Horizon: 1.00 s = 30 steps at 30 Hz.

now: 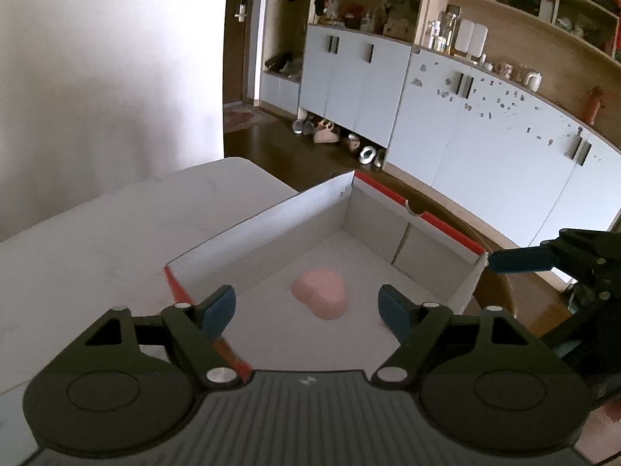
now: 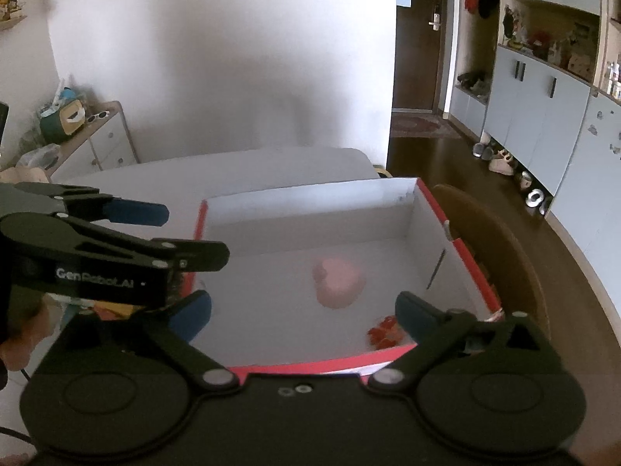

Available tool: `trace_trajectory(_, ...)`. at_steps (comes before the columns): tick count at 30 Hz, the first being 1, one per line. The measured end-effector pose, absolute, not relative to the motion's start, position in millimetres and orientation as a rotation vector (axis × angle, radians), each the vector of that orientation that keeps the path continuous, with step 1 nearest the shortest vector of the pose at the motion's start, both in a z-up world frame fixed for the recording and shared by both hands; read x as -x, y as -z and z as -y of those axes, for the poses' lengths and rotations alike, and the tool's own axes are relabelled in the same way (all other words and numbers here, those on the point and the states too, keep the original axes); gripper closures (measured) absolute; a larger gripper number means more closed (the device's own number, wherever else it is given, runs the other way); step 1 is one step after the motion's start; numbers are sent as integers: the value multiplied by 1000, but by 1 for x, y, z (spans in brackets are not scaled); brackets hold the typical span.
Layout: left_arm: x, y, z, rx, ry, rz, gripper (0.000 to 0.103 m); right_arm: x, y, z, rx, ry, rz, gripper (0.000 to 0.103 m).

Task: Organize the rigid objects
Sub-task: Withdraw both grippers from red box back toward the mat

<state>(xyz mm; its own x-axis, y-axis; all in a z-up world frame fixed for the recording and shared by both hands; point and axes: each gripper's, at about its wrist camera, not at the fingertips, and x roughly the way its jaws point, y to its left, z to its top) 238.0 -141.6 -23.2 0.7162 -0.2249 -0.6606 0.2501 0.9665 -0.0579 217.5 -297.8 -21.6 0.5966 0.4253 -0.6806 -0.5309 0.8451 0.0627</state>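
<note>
We're hovering left gripper (image 1: 306, 310) over box (image 1: 271, 213) on bench (image 1: 97, 233), jaws spread, empty; pink heart (image 1: 321, 298) sitting inside. Right gripper (image 2: 302, 316) likewise spread, waiting.

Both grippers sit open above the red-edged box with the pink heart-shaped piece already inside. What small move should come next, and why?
Probably draw the left gripper back from the box: it is open and holds nothing, and the pink heart-shaped piece lies free on the box floor. The right gripper is open too, with a small red object near its fingers.
</note>
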Motion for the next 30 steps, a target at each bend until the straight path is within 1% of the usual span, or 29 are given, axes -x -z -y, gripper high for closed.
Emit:
trace_trajectory(10,-195,19,94,-23,284,-717,21,-173,22,267,128,-555,-729,1)
trace_trajectory(12,-187,19,83,-8,289,-717,16,-166,23,260,120,-562,-728,1)
trace_trajectory(17,-169,18,56,16,304,-705,15,-150,24,242,100,-586,-720,1)
trace_trajectory(19,-164,18,45,21,298,-698,8,-144,26,233,99,-594,-726,1)
trace_trajectory(20,-161,18,37,25,297,-693,2,-142,27,229,97,-596,-730,1)
trace_trajectory(21,-158,18,31,31,295,-684,1,-140,28,226,97,-598,-733,1)
trace_trajectory(30,-149,25,-34,63,207,-659,1,-123,51,191,103,-614,-783,1)
